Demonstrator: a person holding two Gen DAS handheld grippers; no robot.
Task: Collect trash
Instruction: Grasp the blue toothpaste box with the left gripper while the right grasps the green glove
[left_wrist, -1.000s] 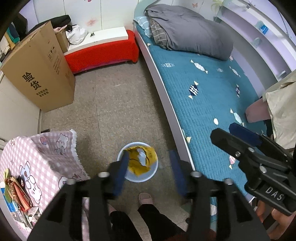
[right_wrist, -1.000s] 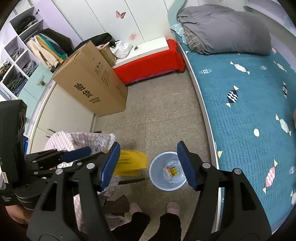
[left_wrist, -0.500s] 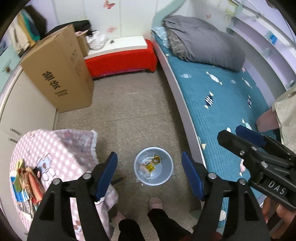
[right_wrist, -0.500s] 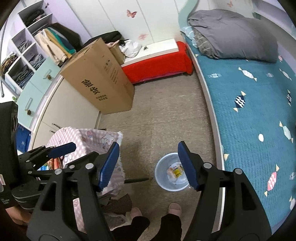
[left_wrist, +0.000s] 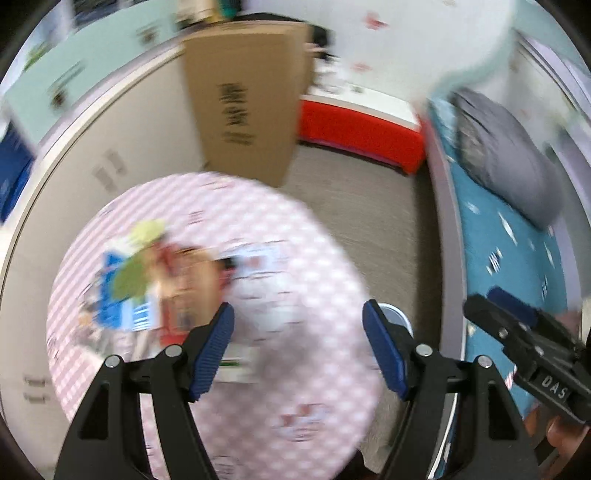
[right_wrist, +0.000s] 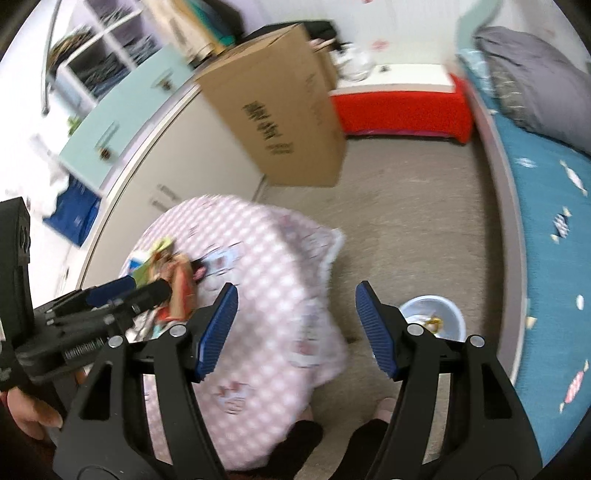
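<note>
Both grippers, left (left_wrist: 297, 347) and right (right_wrist: 293, 328), are spread wide and empty. Frames are blurry over the round pink-checked tablecloth table (left_wrist: 314, 258), so grabbing at the colourful wrapper pile (left_wrist: 155, 273) now could miss.

We see a heap of wrappers (right_wrist: 173, 280) lying on the cloth-covered table (right_wrist: 266, 258), with the bin (right_wrist: 430, 319) on the floor just to its right. Behind the table a cardboard box (right_wrist: 280, 107) stands against the cabinets (right_wrist: 184, 155), and the bed (right_wrist: 546, 221) runs along the right.

Pink-white checked tablecloth (right_wrist: 266, 258); brown cardboard box (right_wrist: 280, 110); red bench cover (right_wrist: 399, 110); teal bedspread (right_wrist: 554, 266).
</note>
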